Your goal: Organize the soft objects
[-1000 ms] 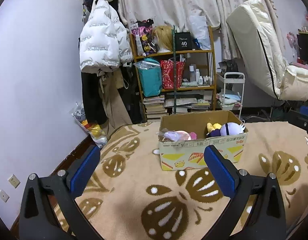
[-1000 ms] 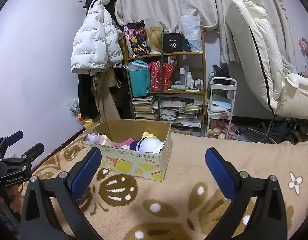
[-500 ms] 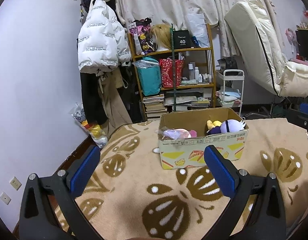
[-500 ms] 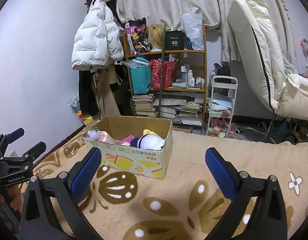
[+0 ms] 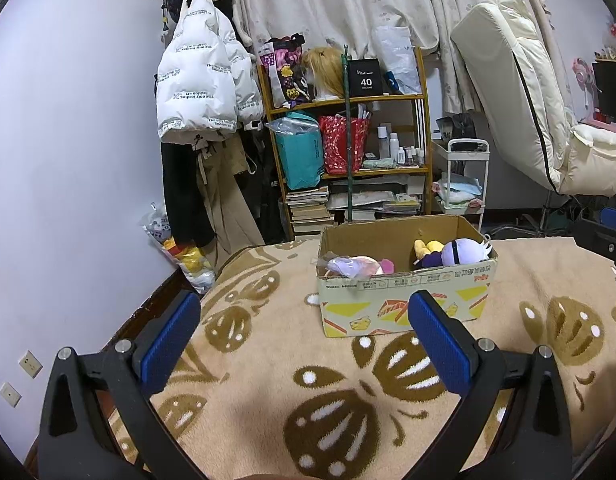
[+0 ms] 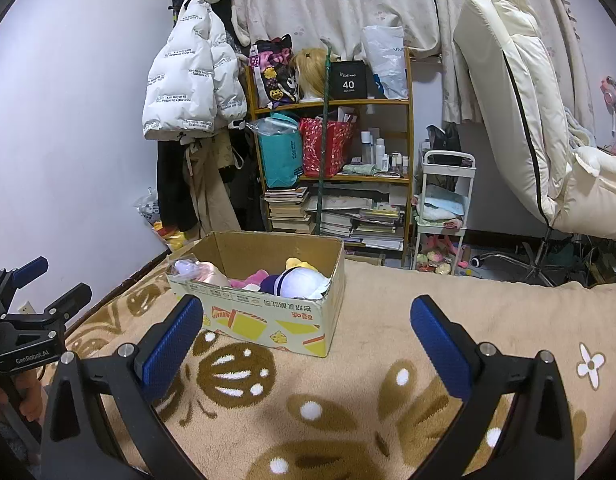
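An open cardboard box [image 5: 404,300] [image 6: 268,320] stands on the tan blanket with brown leaf shapes [image 5: 268,380]. Inside lie a white-and-purple round plush [image 5: 464,250] [image 6: 300,280], a yellow plush piece [image 5: 426,246] and a pink plush wrapped in plastic [image 5: 356,266] [image 6: 204,272]. My left gripper [image 5: 306,340] hovers open in front of the box with nothing between its blue pads. My right gripper [image 6: 306,344] is open and empty too, nearer the box's right end. The left gripper [image 6: 28,320] also shows at the left edge of the right wrist view, held in a hand.
Behind the bed stands a wooden shelf [image 5: 348,152] crowded with bags, books and bottles. A white puffer jacket [image 5: 204,80] hangs at its left. A small white cart [image 6: 444,208] and a cream recliner chair [image 6: 528,120] stand to the right.
Both grippers have drifted slightly, so the box sits a little differently in each view. Both stay open and empty, and the box and plush toys have not moved.
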### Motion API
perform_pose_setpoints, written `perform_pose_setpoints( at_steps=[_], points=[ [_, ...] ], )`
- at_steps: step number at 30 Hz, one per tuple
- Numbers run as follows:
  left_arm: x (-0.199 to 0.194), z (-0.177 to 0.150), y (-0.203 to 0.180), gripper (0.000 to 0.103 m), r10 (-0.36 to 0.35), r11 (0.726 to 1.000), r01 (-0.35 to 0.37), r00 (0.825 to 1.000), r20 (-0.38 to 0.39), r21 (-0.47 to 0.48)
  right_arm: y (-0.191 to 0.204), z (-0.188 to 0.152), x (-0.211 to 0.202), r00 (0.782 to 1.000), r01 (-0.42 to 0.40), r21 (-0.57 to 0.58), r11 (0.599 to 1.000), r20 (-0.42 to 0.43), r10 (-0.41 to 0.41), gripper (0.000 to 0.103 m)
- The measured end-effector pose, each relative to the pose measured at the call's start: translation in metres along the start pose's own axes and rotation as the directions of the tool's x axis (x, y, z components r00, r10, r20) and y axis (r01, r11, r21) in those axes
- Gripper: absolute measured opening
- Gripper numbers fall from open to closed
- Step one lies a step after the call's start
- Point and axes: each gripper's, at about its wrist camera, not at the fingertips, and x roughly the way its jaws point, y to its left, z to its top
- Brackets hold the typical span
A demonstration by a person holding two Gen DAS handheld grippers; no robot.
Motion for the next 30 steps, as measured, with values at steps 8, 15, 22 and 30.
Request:
perform_pose_setpoints(
  at_steps=[8, 15, 22, 30],
  points=[
    [0.0012, -0.0026, -0.002, 0.102, 0.0, 1.0, 0.0, 1.0, -0.003, 0.006, -0.0011, -0.0008, 0.0002, 1.0, 0.0, 0.0, 1.0, -0.001, 0.0, 0.103],
    [0.0015, -0.0034, -0.0018, 0.102, 0.001, 1.0, -0.001, 1.0, -0.003, 0.005, -0.0001, 0.0017, 0.0001, 1.0, 0.0, 0.0, 1.0, -0.001, 0.0, 0.103],
    [0.0021, -0.0043, -0.0001, 0.102, 0.004, 1.0, -0.004, 1.0, -0.004, -0.003, -0.0008, 0.0021, 0.0006, 1.0, 0.0, -0.001, 1.0, -0.004, 0.0, 0.103],
    [0.0025, -0.0029, 0.0043, 0.102, 0.016, 0.999, -0.016, 1.0, -0.007, -0.028, 0.0003, -0.0003, 0.0011, 1.0, -0.001, -0.002, 1.0, -0.005, 0.001, 0.103]
  ],
)
